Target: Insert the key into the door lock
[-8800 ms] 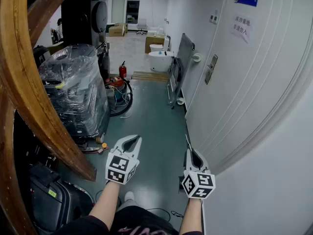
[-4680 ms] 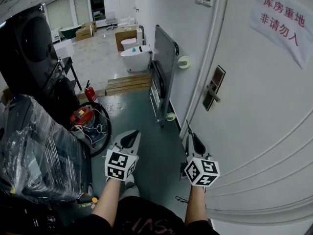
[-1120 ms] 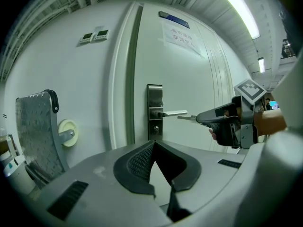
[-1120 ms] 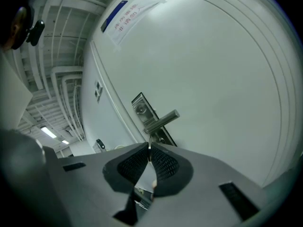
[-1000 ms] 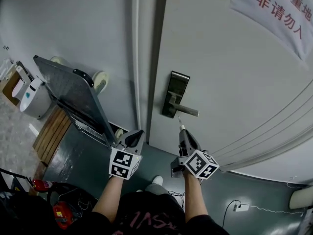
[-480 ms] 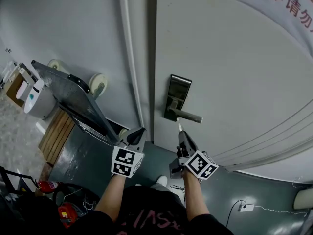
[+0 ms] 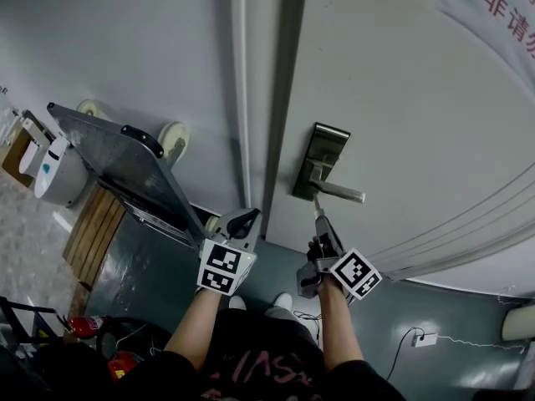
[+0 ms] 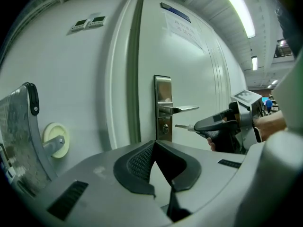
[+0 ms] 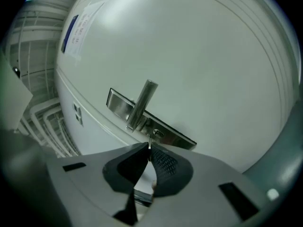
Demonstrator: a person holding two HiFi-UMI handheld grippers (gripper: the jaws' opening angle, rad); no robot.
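A steel lock plate [image 7: 322, 161] with a lever handle [image 7: 341, 193] sits on the white door [image 7: 401, 98]. My right gripper [image 7: 320, 222] is shut on a small silver key [image 7: 317, 208] that points up at the plate just under the lever. In the right gripper view the key [image 9: 150, 142] sticks out of the pinched jaws, its tip just short of the keyhole [image 9: 156, 133]. From the left gripper view the key [image 8: 182, 126] stands slightly right of the keyhole [image 8: 165, 127]. My left gripper [image 7: 248, 218] hangs shut and empty left of the door edge.
A folded metal platform cart [image 7: 125, 161] with wheels [image 7: 171, 138] leans on the wall to the left. A wooden pallet [image 7: 92, 232] and a white fixture [image 7: 46, 170] lie beyond it. A paper sign [image 7: 501, 7] hangs on the door. A wall socket [image 7: 422, 338] sits low right.
I have stepped in from the corridor to the door. In the last half second my right gripper has carried the key up close under the lever handle. The left gripper has stayed alongside.
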